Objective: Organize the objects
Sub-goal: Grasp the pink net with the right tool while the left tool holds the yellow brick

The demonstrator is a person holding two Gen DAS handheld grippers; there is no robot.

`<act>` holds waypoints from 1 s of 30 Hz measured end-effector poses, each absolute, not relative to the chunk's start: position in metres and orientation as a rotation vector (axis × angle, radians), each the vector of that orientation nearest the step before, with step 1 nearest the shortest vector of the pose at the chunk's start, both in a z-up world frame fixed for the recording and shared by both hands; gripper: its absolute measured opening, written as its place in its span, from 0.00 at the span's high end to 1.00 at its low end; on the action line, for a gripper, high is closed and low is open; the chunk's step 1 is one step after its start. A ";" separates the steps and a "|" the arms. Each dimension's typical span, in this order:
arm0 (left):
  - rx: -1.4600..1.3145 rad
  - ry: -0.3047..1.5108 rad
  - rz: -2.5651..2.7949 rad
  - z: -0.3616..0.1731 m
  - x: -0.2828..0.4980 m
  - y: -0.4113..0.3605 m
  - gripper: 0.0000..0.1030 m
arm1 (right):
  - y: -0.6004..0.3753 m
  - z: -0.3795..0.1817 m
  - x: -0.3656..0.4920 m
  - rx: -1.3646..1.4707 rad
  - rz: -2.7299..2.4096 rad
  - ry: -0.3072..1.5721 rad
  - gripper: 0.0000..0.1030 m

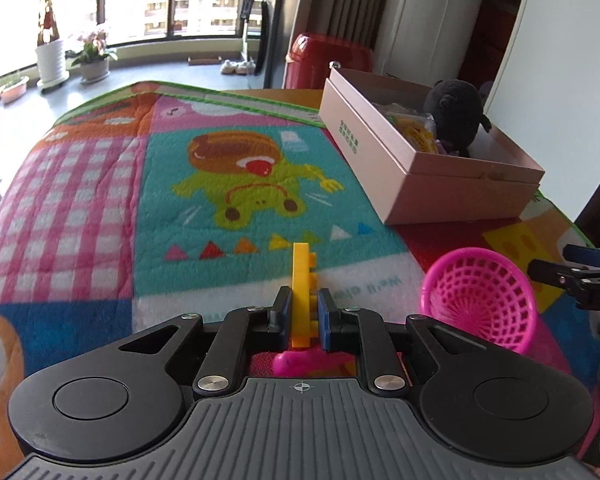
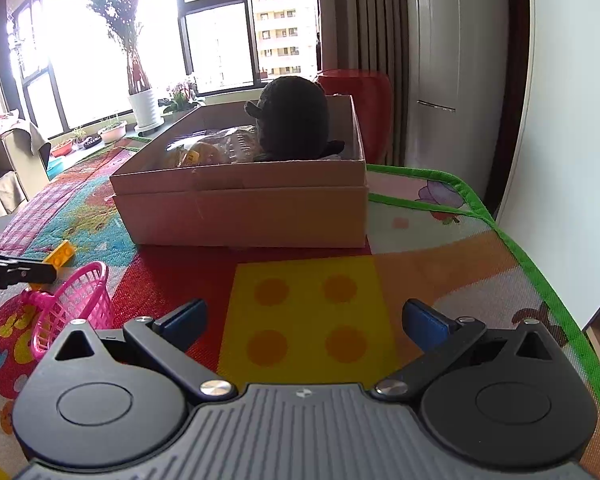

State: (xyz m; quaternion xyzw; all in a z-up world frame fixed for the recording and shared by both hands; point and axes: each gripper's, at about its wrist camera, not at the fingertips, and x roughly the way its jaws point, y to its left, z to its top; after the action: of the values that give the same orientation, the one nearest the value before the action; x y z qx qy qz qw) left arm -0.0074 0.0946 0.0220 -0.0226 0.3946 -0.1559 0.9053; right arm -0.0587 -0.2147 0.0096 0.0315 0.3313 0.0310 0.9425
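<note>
My left gripper [image 1: 303,304] is shut on a yellow toy brick [image 1: 302,280], held upright above the play mat; the brick also shows in the right wrist view [image 2: 61,255]. A pink plastic basket [image 1: 482,296] lies tipped on its side to the right of it, also seen in the right wrist view [image 2: 74,304]. A pink cardboard box [image 1: 384,164] stands at the far right, holding a black plush toy [image 1: 458,114] and bagged items. My right gripper [image 2: 306,320] is open and empty over the mat, facing the box [image 2: 240,212] and the plush [image 2: 292,116].
A colourful play mat [image 1: 100,184] covers the table. A red stool [image 1: 328,56] stands behind the box. A white wall panel [image 2: 572,120] is close on the right. Potted plants [image 1: 52,60] line the window sill. The mat's green edge [image 2: 540,272] runs along the right.
</note>
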 end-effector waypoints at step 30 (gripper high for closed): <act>-0.080 0.733 -0.315 0.016 -0.047 0.088 0.85 | -0.143 0.042 -0.094 -0.022 0.292 0.742 0.00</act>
State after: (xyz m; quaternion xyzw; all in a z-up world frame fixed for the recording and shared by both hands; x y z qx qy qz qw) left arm -0.0472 0.0880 0.0164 -0.0390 0.3565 -0.1535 0.9208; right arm -0.0937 -0.1429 0.0416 -0.0105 0.3613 0.1421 0.9215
